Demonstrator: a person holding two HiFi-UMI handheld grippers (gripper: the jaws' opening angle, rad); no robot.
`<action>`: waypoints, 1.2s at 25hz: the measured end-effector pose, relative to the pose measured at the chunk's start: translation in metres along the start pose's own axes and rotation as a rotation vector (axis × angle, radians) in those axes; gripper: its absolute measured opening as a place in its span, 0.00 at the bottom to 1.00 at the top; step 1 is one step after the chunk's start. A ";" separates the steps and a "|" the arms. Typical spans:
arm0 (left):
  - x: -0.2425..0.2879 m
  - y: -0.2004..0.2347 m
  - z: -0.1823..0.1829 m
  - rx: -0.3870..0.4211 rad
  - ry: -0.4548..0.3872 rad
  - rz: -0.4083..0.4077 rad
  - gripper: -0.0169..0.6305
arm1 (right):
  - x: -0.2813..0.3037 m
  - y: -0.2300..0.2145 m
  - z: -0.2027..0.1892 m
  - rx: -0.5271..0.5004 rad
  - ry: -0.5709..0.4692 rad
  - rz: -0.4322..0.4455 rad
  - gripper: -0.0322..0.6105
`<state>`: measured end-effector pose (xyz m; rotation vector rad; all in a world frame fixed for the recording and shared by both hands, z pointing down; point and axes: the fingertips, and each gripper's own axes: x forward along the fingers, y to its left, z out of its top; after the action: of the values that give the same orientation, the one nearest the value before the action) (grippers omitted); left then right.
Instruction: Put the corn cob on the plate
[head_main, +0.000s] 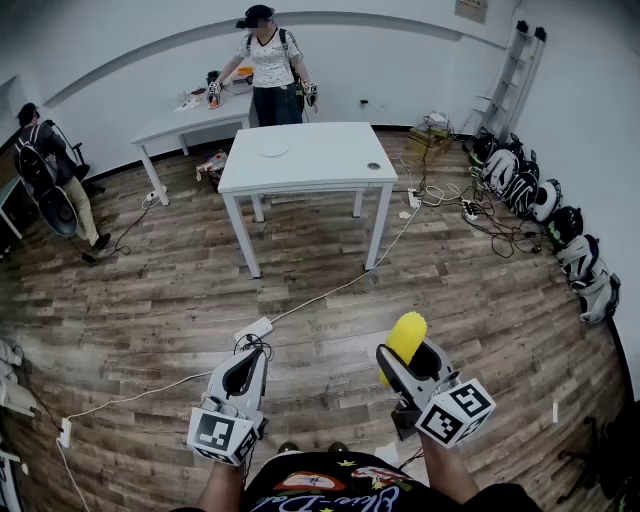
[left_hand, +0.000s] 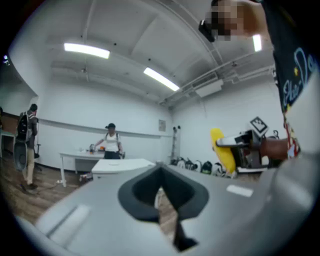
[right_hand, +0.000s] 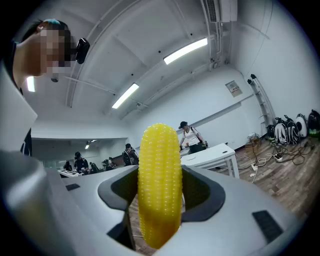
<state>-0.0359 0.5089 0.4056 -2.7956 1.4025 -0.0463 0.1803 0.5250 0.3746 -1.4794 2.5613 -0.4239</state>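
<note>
- While the right gripper points level, we list its jaws as clamped on the corn cob. The cob stands upright between them, its top rising above the jaws and its lower end poking out beneath in the right gripper view.
- Left gripper: jaws closed together with nothing between them. It is held level beside the right gripper and apart from it.
- Plate: pale, on the white table, toward the far left of the top and set back from every edge. It is well apart from the corn cob.
- Table edges: the near edge and near left corner are bare. One small dark round item sits near the right edge, and we cannot tell what it is.
- Open room: a wide stretch of wood floor lies between the grippers and the table. A white cable crosses it, running from a power strip just ahead of the left gripper toward the table's right legs.
- Room margins: bags and tangled cords line the right wall. A second table stands by the far wall. One person stands at the table's far side, and another is at the left edge.
- Hard to make out: in the head view the jaws cover the cob's lower part, and the picture's bottom edge cuts off the forearms. The plate's rim is faint against the white top.
</note>
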 end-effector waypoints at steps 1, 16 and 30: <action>0.002 -0.003 -0.001 -0.003 0.005 0.006 0.02 | -0.001 -0.002 0.000 0.003 0.005 0.008 0.44; 0.088 0.021 -0.014 -0.026 0.030 0.014 0.02 | 0.070 -0.052 -0.002 0.044 0.037 0.073 0.44; 0.244 0.170 -0.002 0.013 0.006 -0.017 0.02 | 0.274 -0.132 0.045 0.010 0.042 0.017 0.44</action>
<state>-0.0270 0.2117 0.4086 -2.7995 1.3739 -0.0642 0.1634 0.2180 0.3758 -1.4592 2.5986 -0.4696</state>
